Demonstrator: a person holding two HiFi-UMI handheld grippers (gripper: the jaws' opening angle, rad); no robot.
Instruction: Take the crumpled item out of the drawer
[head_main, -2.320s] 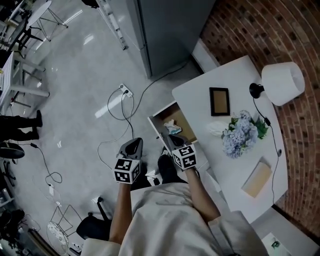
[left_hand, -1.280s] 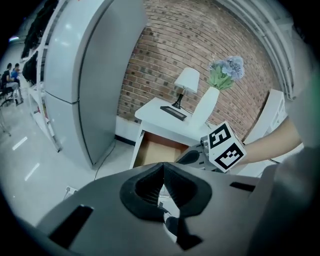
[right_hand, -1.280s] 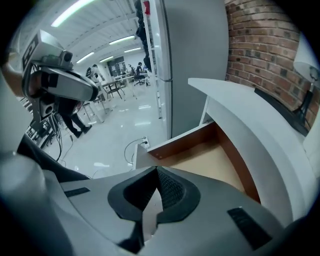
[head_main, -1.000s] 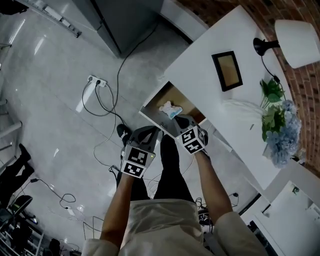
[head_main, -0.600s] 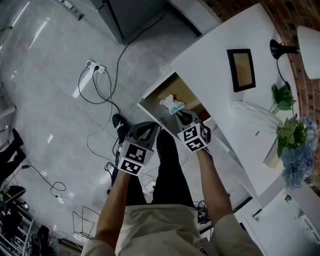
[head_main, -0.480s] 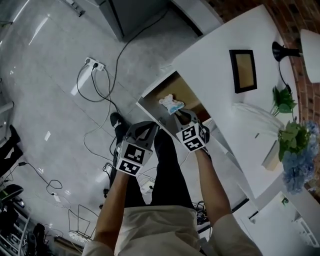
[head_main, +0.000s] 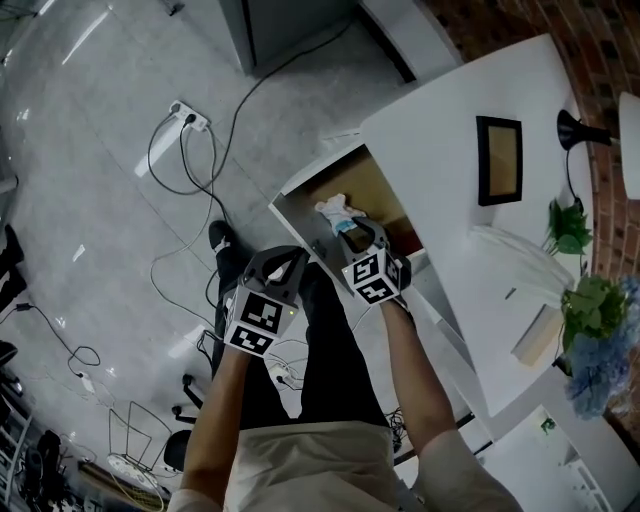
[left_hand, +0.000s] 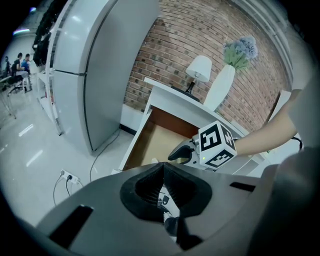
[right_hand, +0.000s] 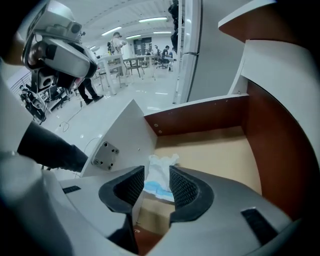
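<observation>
The left gripper is clenched on nothing, its jaws meeting in a thin line. It hangs over the grey floor, outside the drawer and a little short of its front. A power strip with loose cables lies on the floor well ahead of it and off to its left. In its own view a tall grey cabinet stands far ahead on its left.

Just to its right is the right gripper, pointing steeply down over the near end of the open drawer. Its jaws have just been opening and now stand apart, released and holding nothing. The crumpled item, white with a blue patch, lies on the drawer's tan bottom straight ahead of this gripper. It shows through the gap between the jaws, and the pads are not pressing on it. It sits close beside the drawer's white panel, which is on the gripper's left. The rest of the drawer bottom, ahead and to the gripper's right, is bare.

Beyond the right gripper and further to its right is the white desk. A picture frame lies on it, with a black lamp base and green plants past that, near the brick wall.
</observation>
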